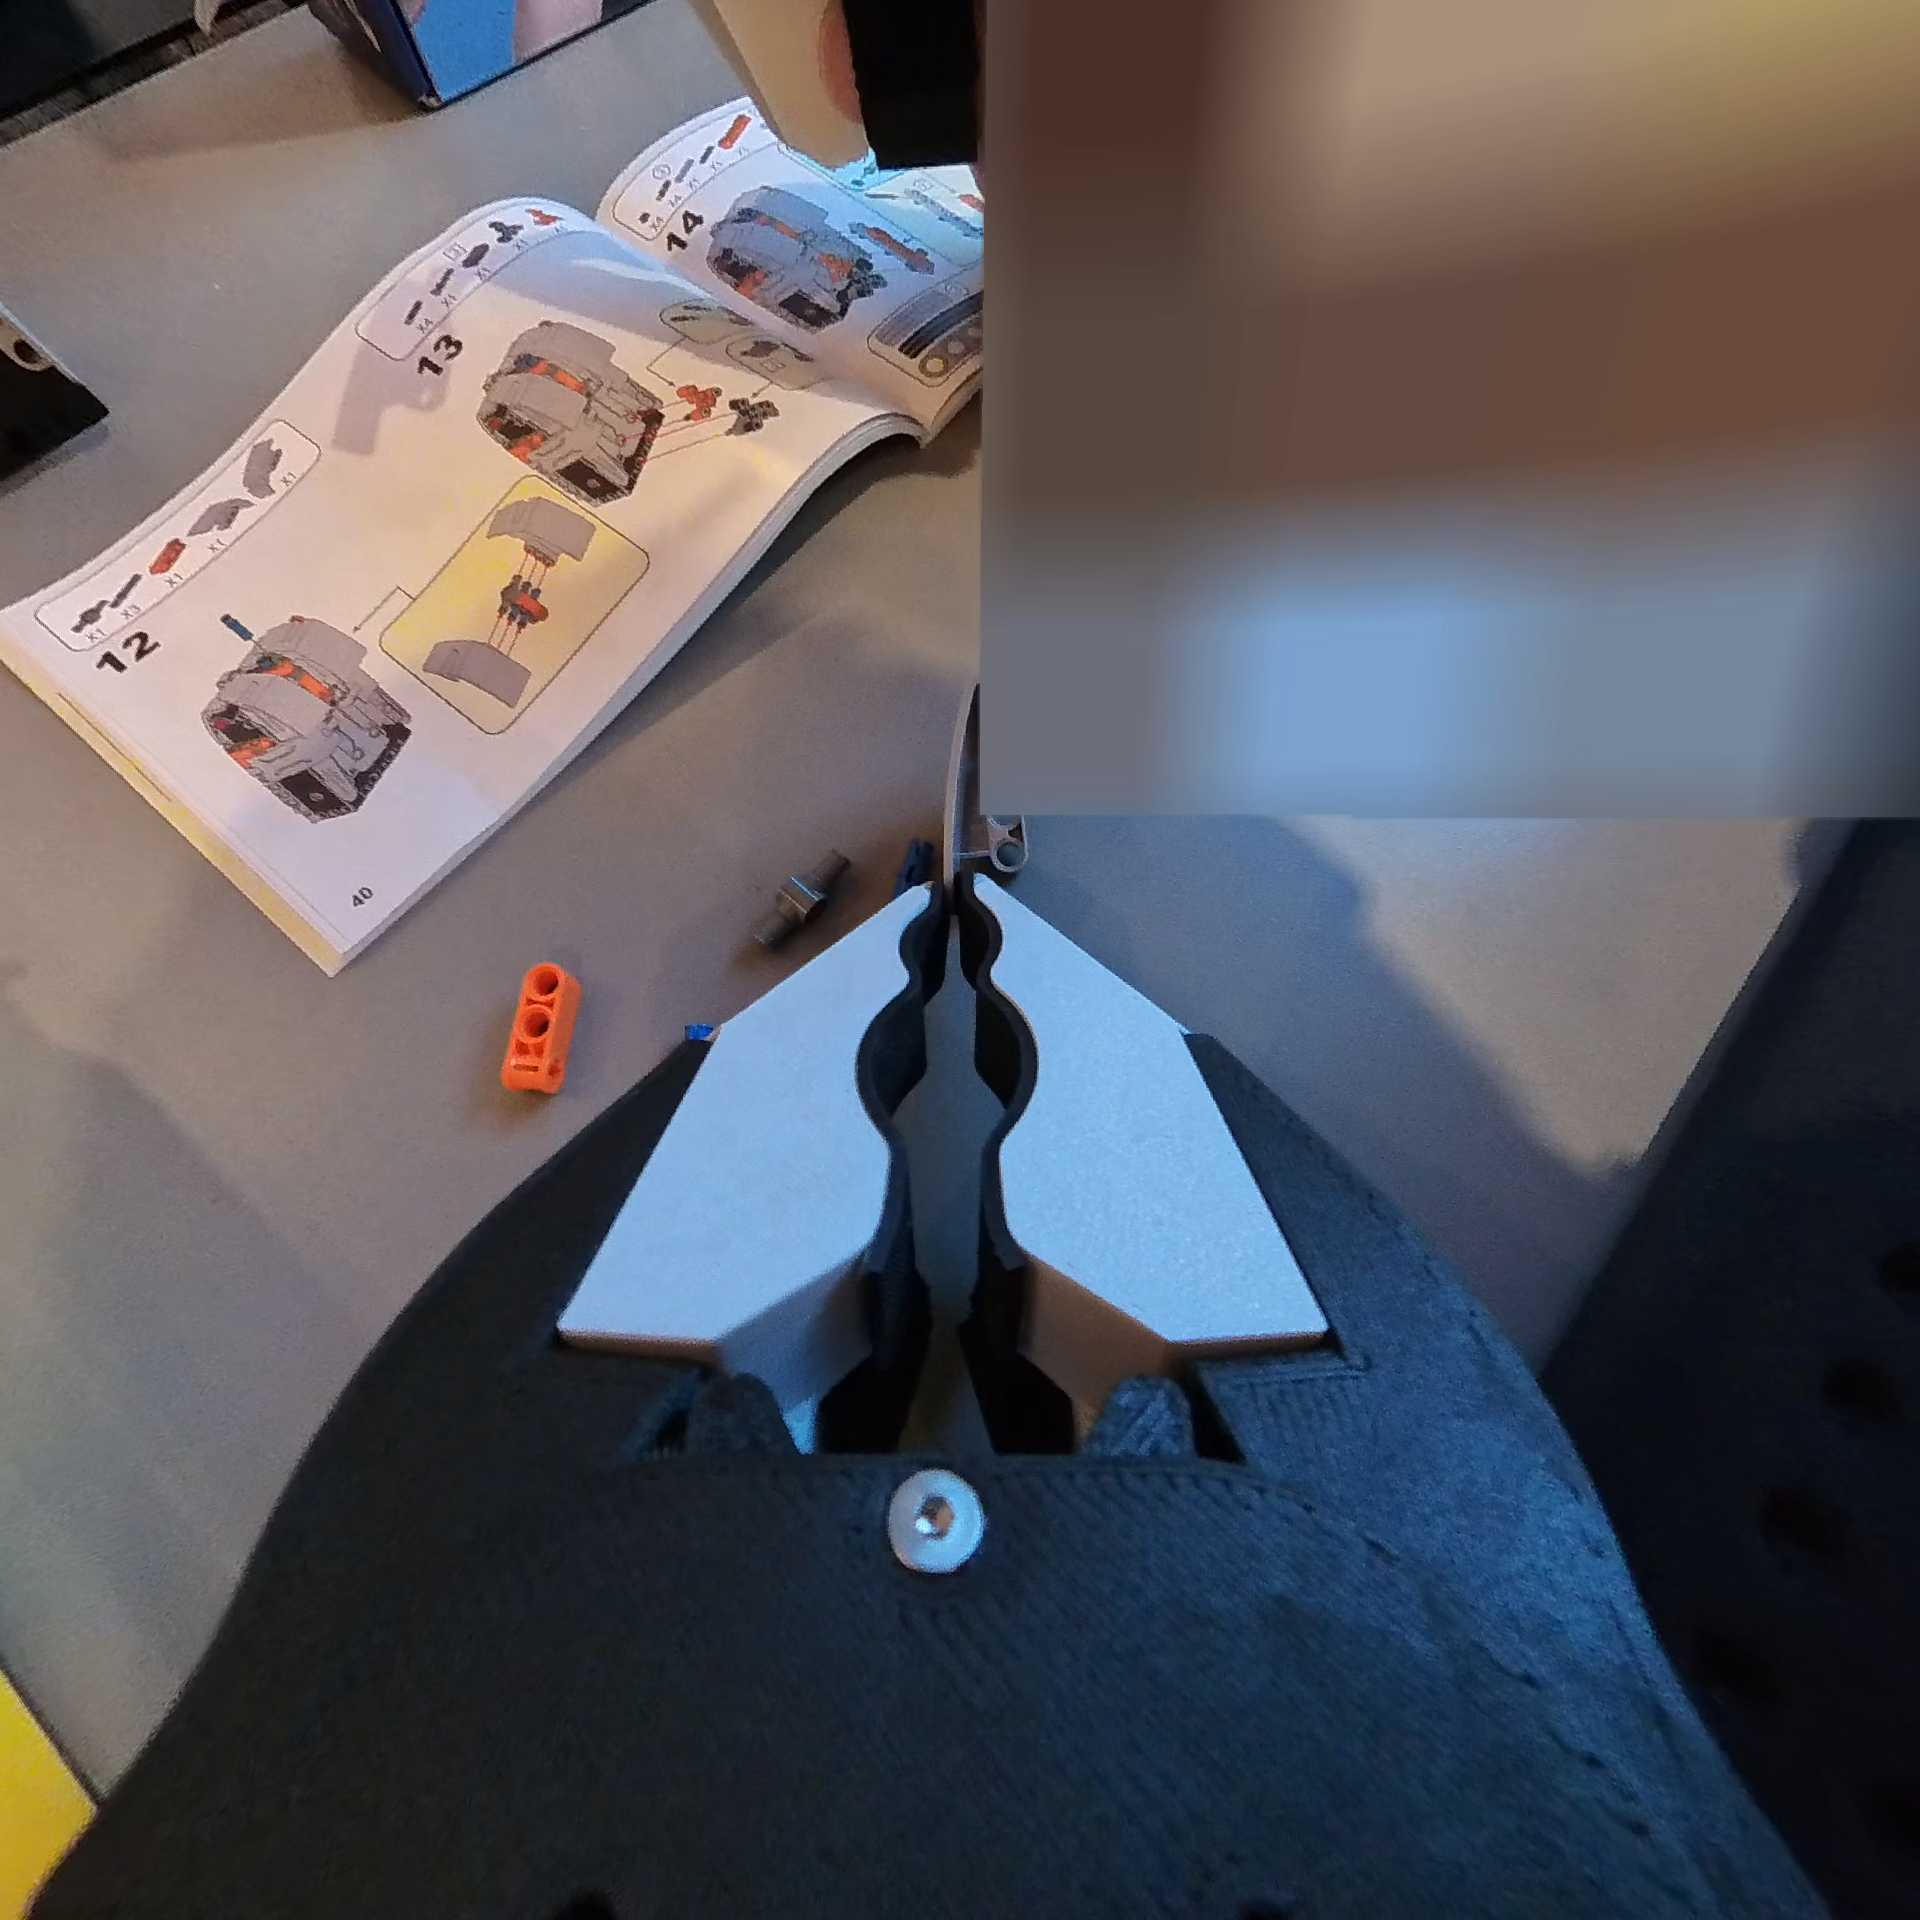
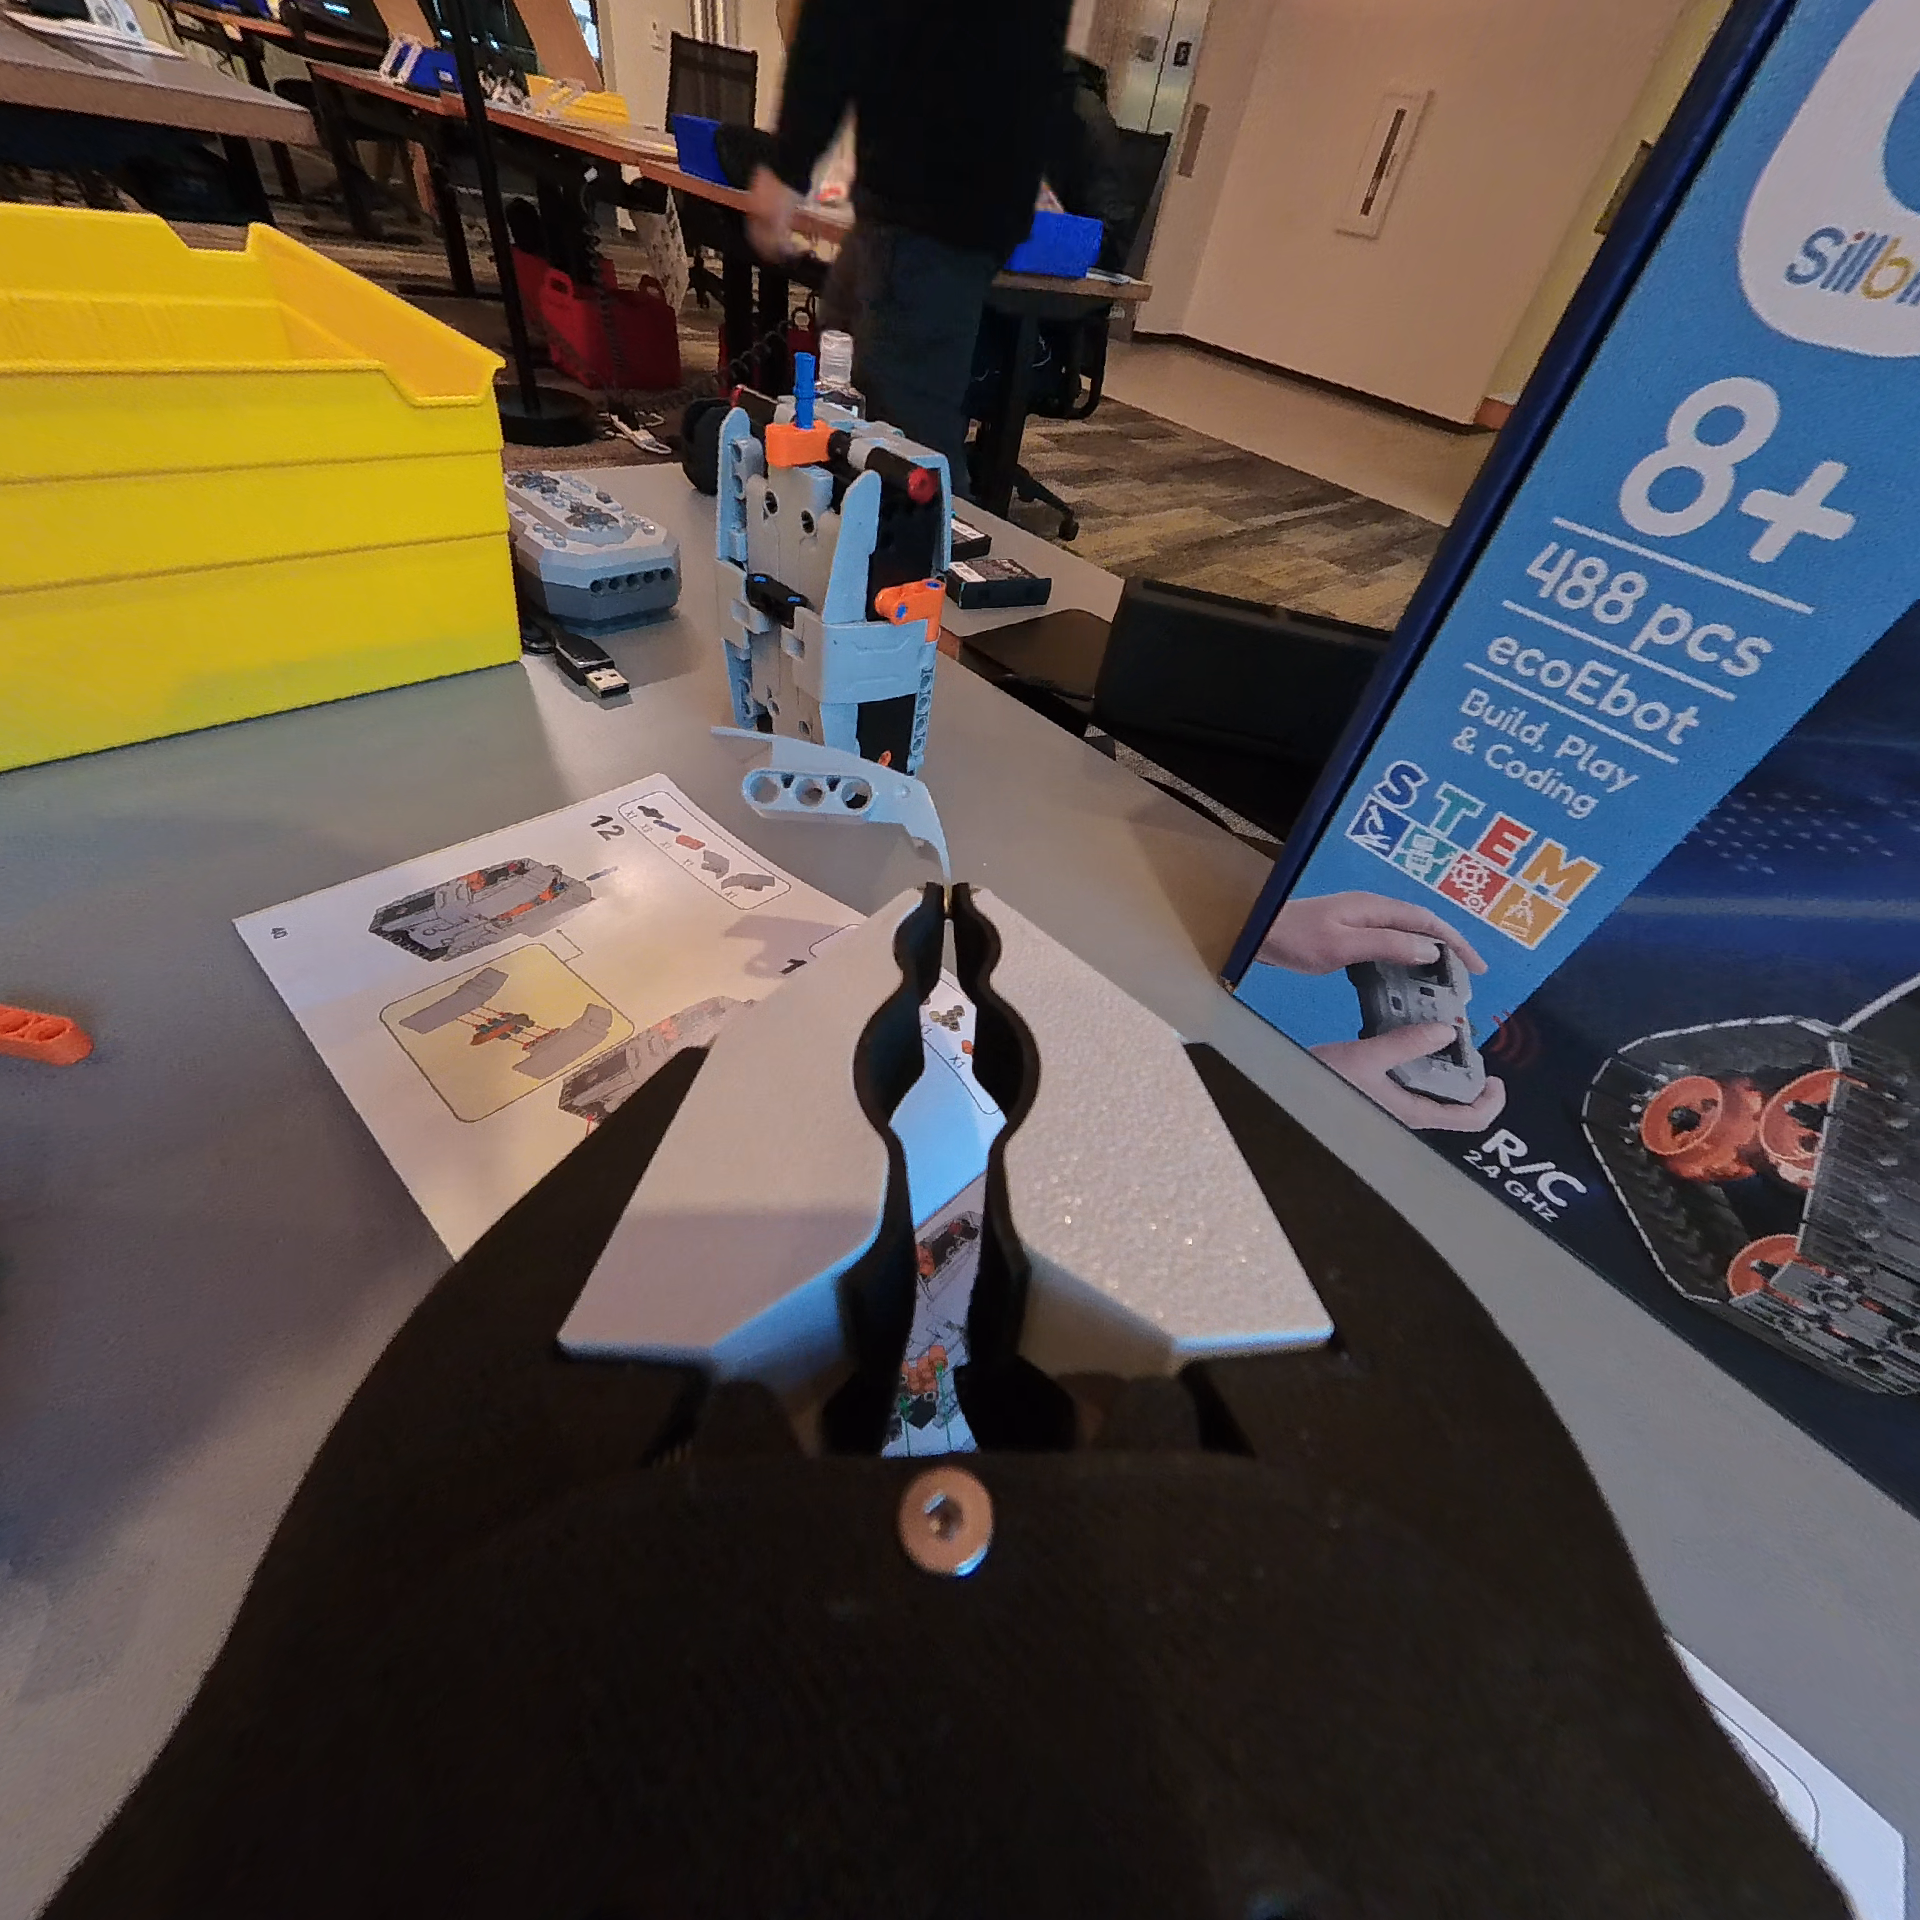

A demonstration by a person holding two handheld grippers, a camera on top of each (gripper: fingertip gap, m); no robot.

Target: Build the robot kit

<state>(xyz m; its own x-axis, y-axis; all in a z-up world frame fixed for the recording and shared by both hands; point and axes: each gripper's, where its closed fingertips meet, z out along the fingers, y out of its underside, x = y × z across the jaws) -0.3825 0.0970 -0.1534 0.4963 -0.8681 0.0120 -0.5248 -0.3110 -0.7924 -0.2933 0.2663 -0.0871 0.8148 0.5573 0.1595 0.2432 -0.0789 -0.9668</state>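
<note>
My left gripper point(image 1: 953, 891) is shut on the thin edge of a grey curved panel point(image 1: 1000, 837), most of which is hidden by a blurred patch. A dark grey pin point(image 1: 802, 898) and an orange connector point(image 1: 538, 1042) lie on the grey table to its left. My right gripper point(image 2: 948, 889) is shut on the tip of another grey curved panel point(image 2: 831, 795) and holds it above the open instruction booklet point(image 2: 499, 997). A partly built grey, black and orange model point(image 2: 831, 582) stands upright just beyond that panel.
The booklet point(image 1: 436, 540) lies open on the table. Yellow bins point(image 2: 229, 468) stand at the left, with a grey control unit point(image 2: 592, 551) and a cable beside them. A tall blue kit box point(image 2: 1621, 727) stands close on the right. A person stands behind the table. Tip to tip, the grippers are about 20 cm apart. To reach the orange connector point(image 1: 538, 1042) in a straight line is about 8 cm for my left fingers, about 20 cm for my right.
</note>
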